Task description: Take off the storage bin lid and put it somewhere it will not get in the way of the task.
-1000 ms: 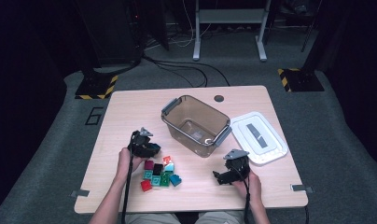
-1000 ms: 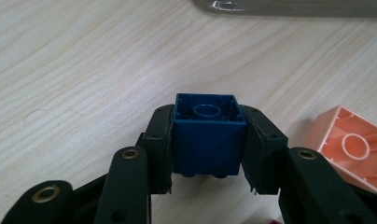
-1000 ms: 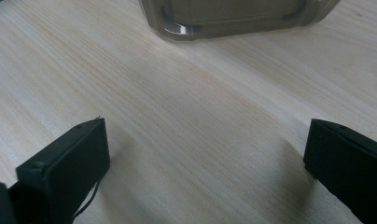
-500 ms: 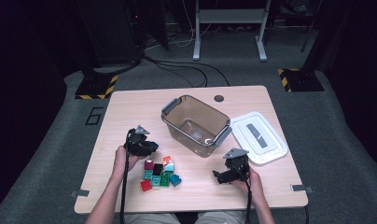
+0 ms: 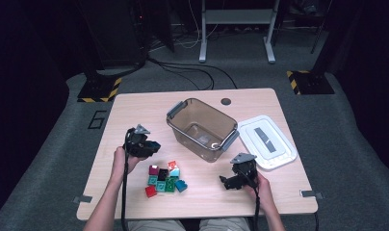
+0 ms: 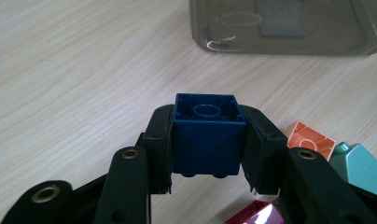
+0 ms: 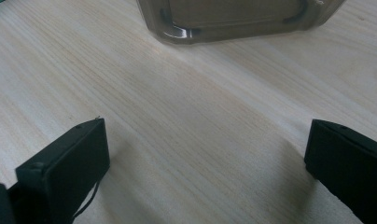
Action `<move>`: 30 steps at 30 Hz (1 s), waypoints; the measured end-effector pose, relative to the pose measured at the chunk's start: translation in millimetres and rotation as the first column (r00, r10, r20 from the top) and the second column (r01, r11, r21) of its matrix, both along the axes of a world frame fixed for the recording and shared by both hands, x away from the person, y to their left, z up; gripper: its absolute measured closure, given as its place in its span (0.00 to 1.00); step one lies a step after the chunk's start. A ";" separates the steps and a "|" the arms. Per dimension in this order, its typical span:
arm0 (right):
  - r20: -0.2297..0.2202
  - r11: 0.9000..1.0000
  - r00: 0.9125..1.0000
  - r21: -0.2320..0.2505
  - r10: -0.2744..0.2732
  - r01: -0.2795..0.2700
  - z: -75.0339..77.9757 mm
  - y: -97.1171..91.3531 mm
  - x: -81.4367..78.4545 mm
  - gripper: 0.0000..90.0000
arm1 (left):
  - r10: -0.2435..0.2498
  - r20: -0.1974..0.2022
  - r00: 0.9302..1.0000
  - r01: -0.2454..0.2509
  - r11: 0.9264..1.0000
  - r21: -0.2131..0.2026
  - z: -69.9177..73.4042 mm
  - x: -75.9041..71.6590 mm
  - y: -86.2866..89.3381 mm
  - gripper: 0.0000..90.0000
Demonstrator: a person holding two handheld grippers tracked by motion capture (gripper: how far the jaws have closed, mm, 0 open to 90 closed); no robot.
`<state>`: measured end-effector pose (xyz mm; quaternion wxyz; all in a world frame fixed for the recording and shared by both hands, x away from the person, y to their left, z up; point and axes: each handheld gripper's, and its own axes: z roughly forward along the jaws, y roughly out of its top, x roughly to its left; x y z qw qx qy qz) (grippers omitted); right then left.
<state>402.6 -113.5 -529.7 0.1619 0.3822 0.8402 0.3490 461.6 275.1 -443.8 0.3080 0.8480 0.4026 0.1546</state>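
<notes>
The left gripper (image 6: 207, 161) has its jaws closed on a dark blue block (image 6: 206, 137), one pad pressed against each side. The block is lifted clear of the table (image 5: 135, 115); its hollow underside faces away from the gripper and its studs point back toward the hand. It looks roughly cubic, with no clear long axis. In the high view this gripper (image 5: 151, 147) sits at 11 o'clock from the pile of blocks (image 5: 166, 178) and at 9 o'clock from the clear bin (image 5: 202, 127). The right gripper (image 7: 205, 158) has its jaws spread wide over bare table, holding nothing, with the bin at 12 o'clock.
</notes>
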 end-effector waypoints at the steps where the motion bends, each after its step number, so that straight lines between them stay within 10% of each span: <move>1: 0.000 1.000 1.000 0.000 -0.001 0.001 0.0 0.1 0.0 0.00 | 0.002 0.000 1.000 -0.002 1.000 -0.006 1.7 0.1 -0.3 0.65; 30: -0.003 1.000 1.000 0.002 0.011 -0.011 0.2 -0.9 0.7 0.00 | -0.026 0.010 1.000 0.026 1.000 0.010 41.9 7.6 -10.1 0.65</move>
